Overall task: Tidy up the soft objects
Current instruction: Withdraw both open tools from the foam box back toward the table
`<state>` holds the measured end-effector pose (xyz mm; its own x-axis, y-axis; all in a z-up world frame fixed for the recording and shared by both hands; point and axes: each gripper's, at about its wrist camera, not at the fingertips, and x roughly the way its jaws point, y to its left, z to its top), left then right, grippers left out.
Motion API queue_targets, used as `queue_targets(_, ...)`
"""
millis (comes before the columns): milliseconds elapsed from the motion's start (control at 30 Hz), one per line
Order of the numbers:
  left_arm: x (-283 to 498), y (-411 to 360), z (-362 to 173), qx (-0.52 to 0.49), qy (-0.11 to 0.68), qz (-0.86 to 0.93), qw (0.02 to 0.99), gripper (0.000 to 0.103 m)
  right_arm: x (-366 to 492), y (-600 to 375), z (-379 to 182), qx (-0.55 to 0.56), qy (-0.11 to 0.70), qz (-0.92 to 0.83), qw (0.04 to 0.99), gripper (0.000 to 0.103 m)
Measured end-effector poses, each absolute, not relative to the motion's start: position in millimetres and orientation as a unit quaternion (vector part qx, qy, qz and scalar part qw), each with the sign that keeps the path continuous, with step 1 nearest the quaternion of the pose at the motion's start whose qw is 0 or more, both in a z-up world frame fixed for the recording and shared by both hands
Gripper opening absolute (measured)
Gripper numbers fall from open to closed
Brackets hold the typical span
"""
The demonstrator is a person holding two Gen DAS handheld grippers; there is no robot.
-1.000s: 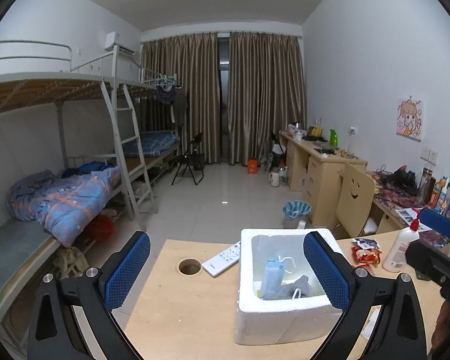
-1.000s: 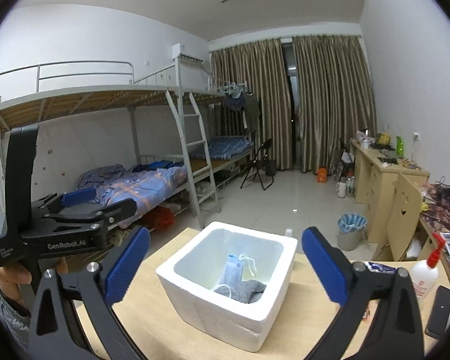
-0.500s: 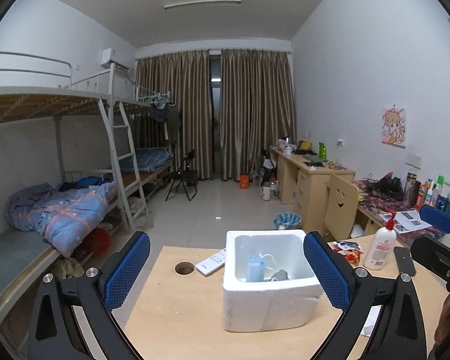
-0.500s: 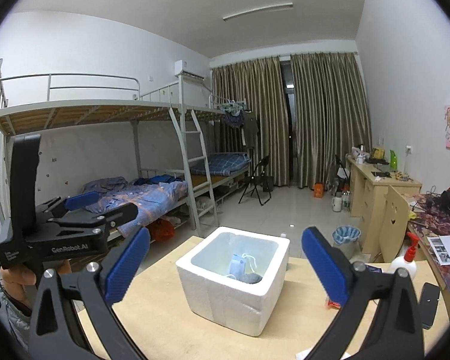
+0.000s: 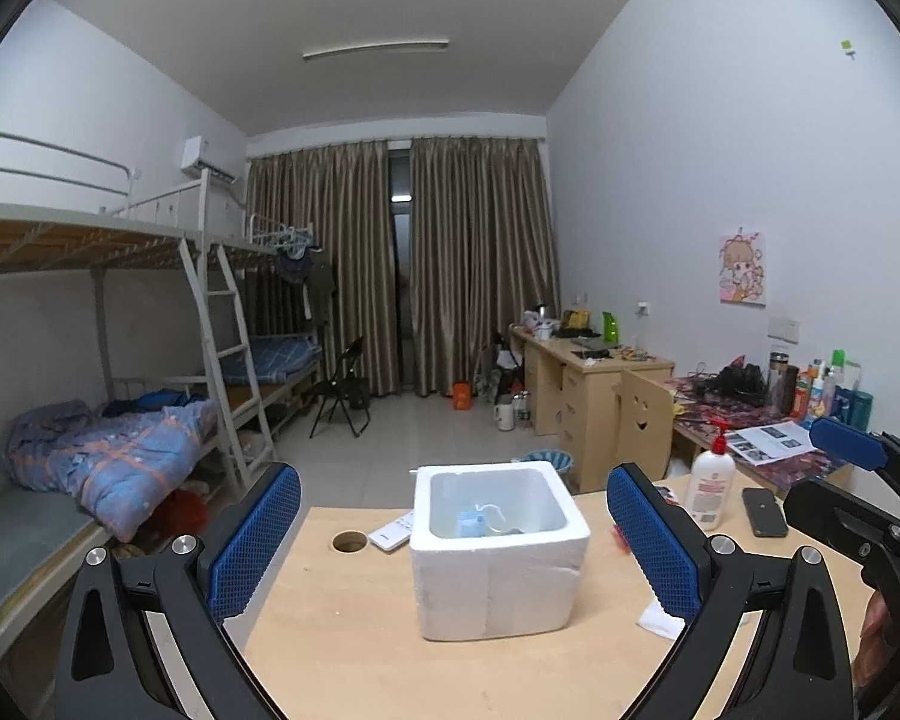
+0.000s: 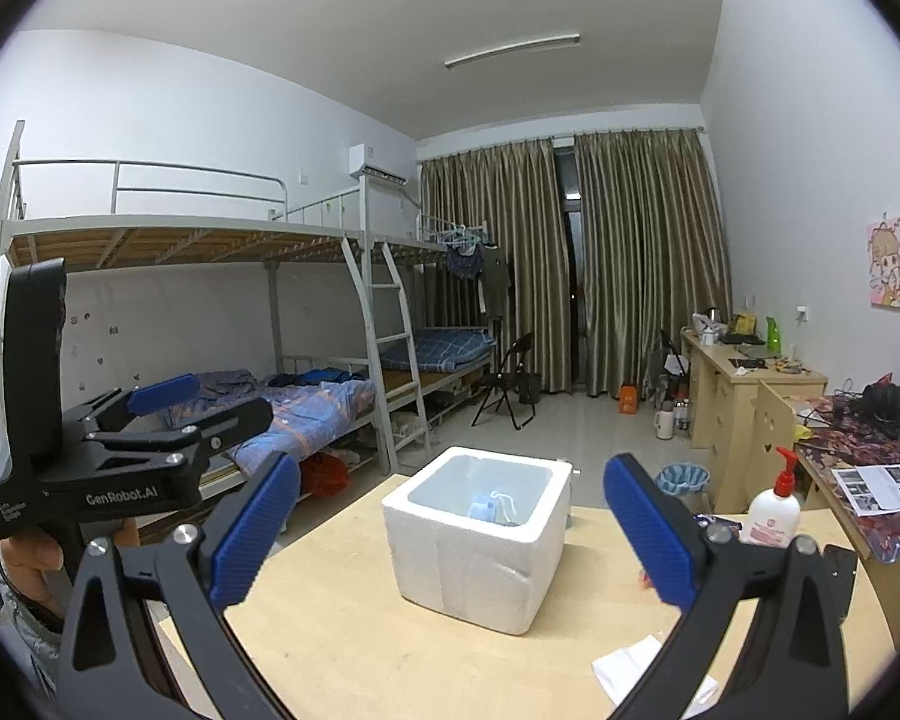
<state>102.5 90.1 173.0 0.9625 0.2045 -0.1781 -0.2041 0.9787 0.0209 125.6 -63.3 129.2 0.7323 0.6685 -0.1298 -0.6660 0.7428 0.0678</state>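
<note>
The light wooden desk (image 5: 342, 630) carries a white foam box (image 5: 498, 576), which stands ahead of both grippers and clear of them, framed in each wrist view between the blue-padded fingers without touching either pad. The left gripper (image 5: 453, 540) has its fingers (image 5: 252, 540) spread wide and holds nothing; the right gripper (image 6: 450, 531) is likewise spread wide, its fingers (image 6: 651, 531) empty and apart from the box. Inside the foam box lies a pale blue face mask (image 5: 473, 523) with white ear loops, low against the floor of the box; a darker grey soft item (image 5: 513, 531) peeks beside it, too hidden by the box wall to name. Behind the box on the left a white remote control (image 5: 390, 536) lies near a round cable hole (image 5: 350, 540) in the desk. To the right stand a white pump bottle (image 5: 711, 483) with a red top and a black phone (image 5: 763, 511) lying flat just beside it. A crumpled white tissue (image 6: 630, 669) rests at the near right of the desk.
</note>
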Motion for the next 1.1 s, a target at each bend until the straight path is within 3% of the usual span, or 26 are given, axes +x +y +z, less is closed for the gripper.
queue_targets(600, 14.4, 59.2, 138.5, -0.013, 0.044, 0.065, 0.997, 0.103, 49.0, -93.0, 96.9, 0.02, 0.047, 0.338, 0.94, 0.103)
queue_targets(1100, -6.4, 46.6, 70.2, -0.052, 0.052, 0.031, 0.997, 0.103, 18.9, -105.5, 49.2, 0.014, 0.048, 0.279, 0.959, 0.103)
